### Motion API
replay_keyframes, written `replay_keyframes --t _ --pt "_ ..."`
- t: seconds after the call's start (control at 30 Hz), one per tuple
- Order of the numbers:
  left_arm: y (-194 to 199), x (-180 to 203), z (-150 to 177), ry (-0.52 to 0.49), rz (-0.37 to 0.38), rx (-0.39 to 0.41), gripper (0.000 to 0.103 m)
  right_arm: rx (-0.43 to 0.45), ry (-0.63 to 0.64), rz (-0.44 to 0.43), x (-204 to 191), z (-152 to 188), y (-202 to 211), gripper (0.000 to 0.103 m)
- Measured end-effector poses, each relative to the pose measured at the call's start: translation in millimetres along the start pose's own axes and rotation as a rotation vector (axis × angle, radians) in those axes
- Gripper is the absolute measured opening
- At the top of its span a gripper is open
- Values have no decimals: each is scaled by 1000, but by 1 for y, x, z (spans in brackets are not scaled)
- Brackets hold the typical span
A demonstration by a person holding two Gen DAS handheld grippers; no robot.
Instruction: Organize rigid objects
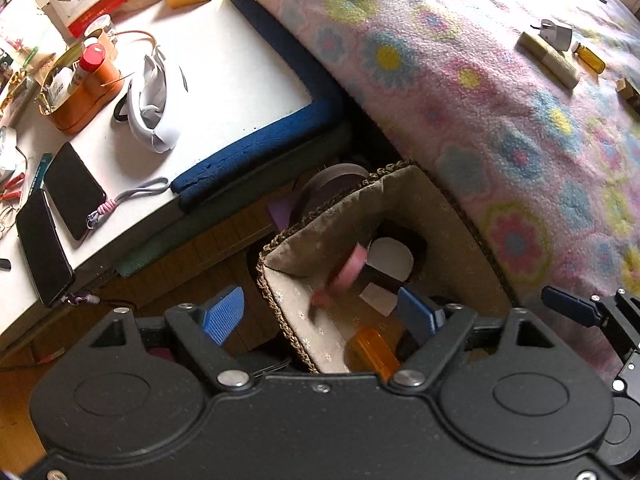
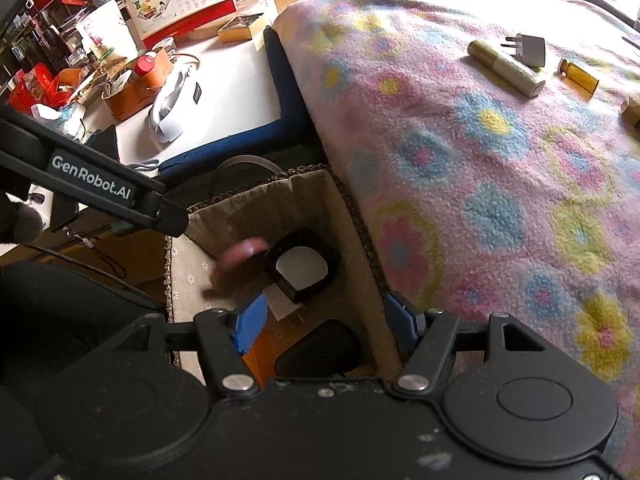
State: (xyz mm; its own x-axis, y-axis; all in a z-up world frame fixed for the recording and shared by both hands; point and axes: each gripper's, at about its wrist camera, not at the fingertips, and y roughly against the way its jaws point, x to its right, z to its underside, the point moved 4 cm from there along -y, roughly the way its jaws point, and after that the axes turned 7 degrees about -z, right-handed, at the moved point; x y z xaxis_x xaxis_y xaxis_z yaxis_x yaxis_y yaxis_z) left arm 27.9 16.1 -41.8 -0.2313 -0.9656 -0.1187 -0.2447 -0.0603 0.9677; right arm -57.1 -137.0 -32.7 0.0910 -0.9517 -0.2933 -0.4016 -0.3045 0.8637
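Your left gripper [image 1: 320, 316] hung over the fabric-lined basket [image 1: 452, 216] with its blue ridged fingers spread wide and nothing between them. Your right gripper [image 2: 324, 320] was spread just as wide above the same basket [image 2: 280, 200], also empty.

A pink object [image 1: 348, 272] showed only as a motion-blurred streak inside the basket, touching neither gripper; its shape could not be made out. Deeper in lay a black square frame with a white centre [image 2: 302, 266], an orange bottle [image 1: 372, 352] and a dark rounded thing [image 2: 320, 348]. The basket had a braided rim and a soft beige lining with small white flowers.

It stood wedged between a fleecy, flower-patterned blanket [image 1: 480, 80] and a white table [image 1: 224, 80] edged with blue padding. Well apart on the blanket lay a cream tube with a gold end [image 2: 506, 67], a grey plug adapter [image 2: 530, 50] and a small amber bottle [image 2: 580, 76]. The table carried two black phones [image 1: 60, 208], a white folded headset [image 1: 152, 116] and an orange tub of odds and ends [image 1: 84, 92].
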Motion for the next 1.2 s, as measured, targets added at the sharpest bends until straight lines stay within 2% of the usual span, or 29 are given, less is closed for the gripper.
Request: replay_keyframes --t 1.2 --pt "0 0 1 0 2 -3 80 0 1 2 -2 -1 -2 69"
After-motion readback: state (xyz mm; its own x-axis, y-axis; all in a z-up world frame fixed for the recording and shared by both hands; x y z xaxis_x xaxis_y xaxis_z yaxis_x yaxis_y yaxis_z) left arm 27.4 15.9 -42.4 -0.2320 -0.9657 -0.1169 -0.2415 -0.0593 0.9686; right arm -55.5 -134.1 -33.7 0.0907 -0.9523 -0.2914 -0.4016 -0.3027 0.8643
